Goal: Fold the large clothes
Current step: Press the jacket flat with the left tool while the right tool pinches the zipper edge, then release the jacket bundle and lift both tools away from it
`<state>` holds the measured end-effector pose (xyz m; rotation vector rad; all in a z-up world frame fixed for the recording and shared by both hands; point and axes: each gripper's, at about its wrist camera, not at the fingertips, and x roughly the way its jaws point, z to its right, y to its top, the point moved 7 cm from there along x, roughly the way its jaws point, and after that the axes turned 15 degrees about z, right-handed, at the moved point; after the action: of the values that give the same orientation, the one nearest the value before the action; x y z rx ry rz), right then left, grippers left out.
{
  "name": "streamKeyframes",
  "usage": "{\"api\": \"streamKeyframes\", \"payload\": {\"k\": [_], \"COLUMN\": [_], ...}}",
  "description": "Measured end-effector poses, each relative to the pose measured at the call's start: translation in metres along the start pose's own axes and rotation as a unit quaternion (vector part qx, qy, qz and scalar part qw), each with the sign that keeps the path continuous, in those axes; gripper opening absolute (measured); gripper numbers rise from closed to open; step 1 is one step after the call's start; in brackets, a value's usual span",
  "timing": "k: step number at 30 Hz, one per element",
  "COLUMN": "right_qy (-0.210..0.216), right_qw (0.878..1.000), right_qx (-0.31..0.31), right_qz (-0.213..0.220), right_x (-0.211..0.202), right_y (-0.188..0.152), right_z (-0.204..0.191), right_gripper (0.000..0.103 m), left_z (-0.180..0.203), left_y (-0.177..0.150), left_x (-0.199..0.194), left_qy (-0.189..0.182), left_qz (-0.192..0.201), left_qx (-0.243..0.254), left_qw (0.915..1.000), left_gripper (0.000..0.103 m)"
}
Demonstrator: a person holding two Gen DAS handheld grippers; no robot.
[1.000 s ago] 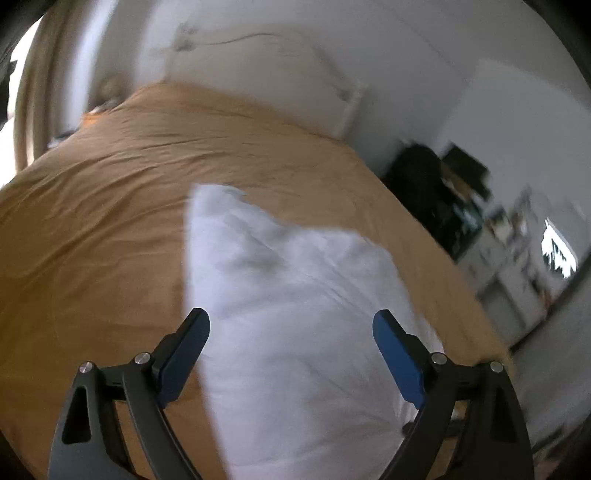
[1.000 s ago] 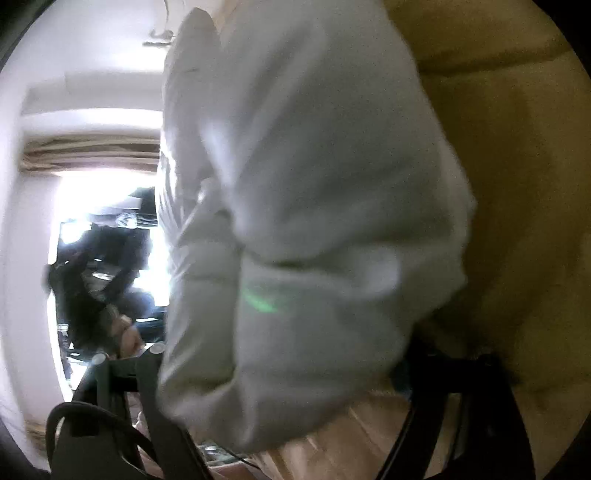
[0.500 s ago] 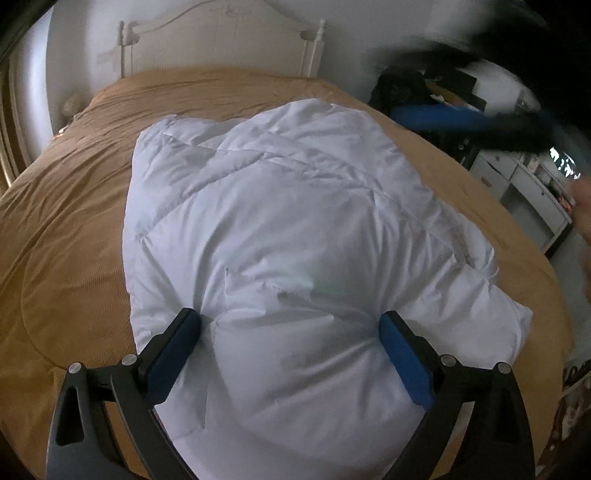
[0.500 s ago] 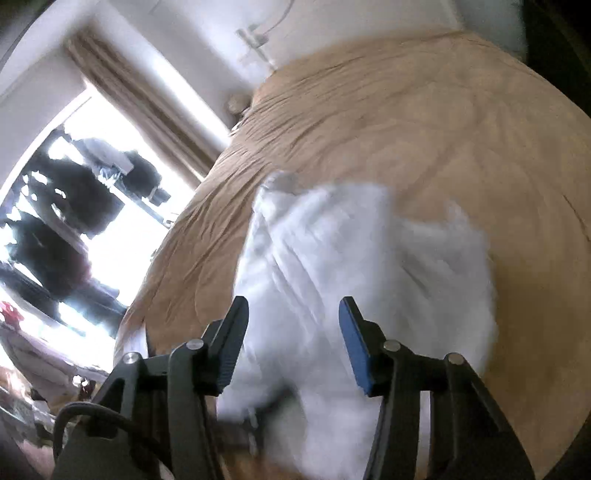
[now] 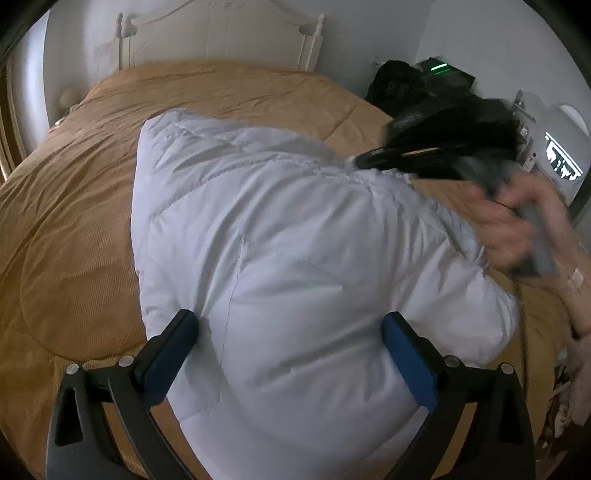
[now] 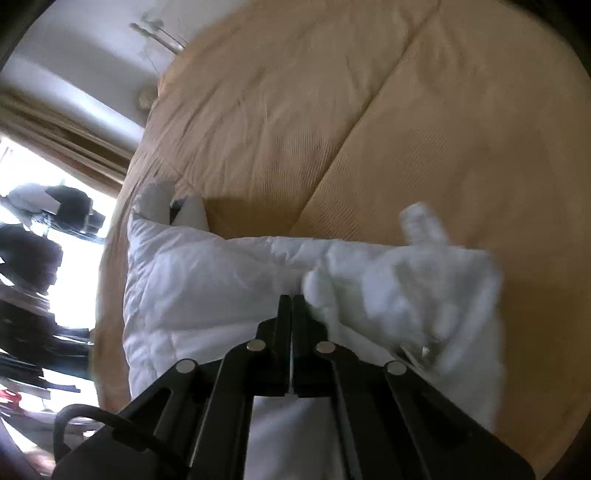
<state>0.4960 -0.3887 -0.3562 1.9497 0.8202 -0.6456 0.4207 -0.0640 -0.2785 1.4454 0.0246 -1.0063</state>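
Lying puffed on the tan bed point(image 5: 88, 236), the white quilted jacket point(image 5: 295, 258) looks light, soft and springy. Left tool point(image 5: 290, 356) gapes wide, straddling its near end; right tool point(image 6: 290, 306), at three o'clock, is fully closed, apparently pinching nothing. Seams and hems look like better holds than the slick padding.

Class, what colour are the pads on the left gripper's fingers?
Blue pads, clearest in the left wrist view.

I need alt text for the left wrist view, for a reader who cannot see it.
A puffy white jacket lies on a tan bedspread, with the open left gripper straddling its near end. At right, a blurred hand brings the shut right gripper to the jacket's far edge. A white headboard stands behind.
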Motion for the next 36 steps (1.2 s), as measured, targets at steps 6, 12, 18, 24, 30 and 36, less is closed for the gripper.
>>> {"api": "streamKeyframes", "payload": {"k": [6,12,18,24,30,36], "right_qy": [0.005,-0.042,-0.039,-0.049,-0.047,-0.046], "right_qw": [0.984,0.976,0.983,0.978,0.981,0.975], "right_qx": [-0.142,-0.197,-0.157,-0.179,-0.169,-0.19], "right_qz": [0.104,0.088,0.086,0.094,0.085,0.109], "right_x": [-0.118,-0.122,-0.121,-0.109,-0.12,-0.152], "right_y": [-0.076,-0.159,-0.156,-0.158,-0.154,-0.146], "right_z": [-0.041,-0.002,0.03,0.029,0.021,0.001], "right_gripper": [0.01,0.021,0.021,0.023,0.023,0.031], "left_z": [-0.009,-0.015,-0.042,-0.024,-0.01,-0.029], "left_y": [-0.001,0.003,0.046,0.06,0.02,0.02], "left_x": [0.002,-0.006,-0.023,0.011,0.048,0.018], "left_qy": [0.002,0.004,0.002,0.005,0.051,0.046], "left_qz": [-0.004,-0.004,0.03,0.038,-0.006,-0.005], "left_qx": [-0.017,-0.038,-0.121,-0.092,-0.01,-0.076], "left_qw": [0.9998,0.9993,0.9922,0.995,0.9986,0.996], "left_gripper": [0.099,0.099,0.095,0.096,0.103,0.096]}}
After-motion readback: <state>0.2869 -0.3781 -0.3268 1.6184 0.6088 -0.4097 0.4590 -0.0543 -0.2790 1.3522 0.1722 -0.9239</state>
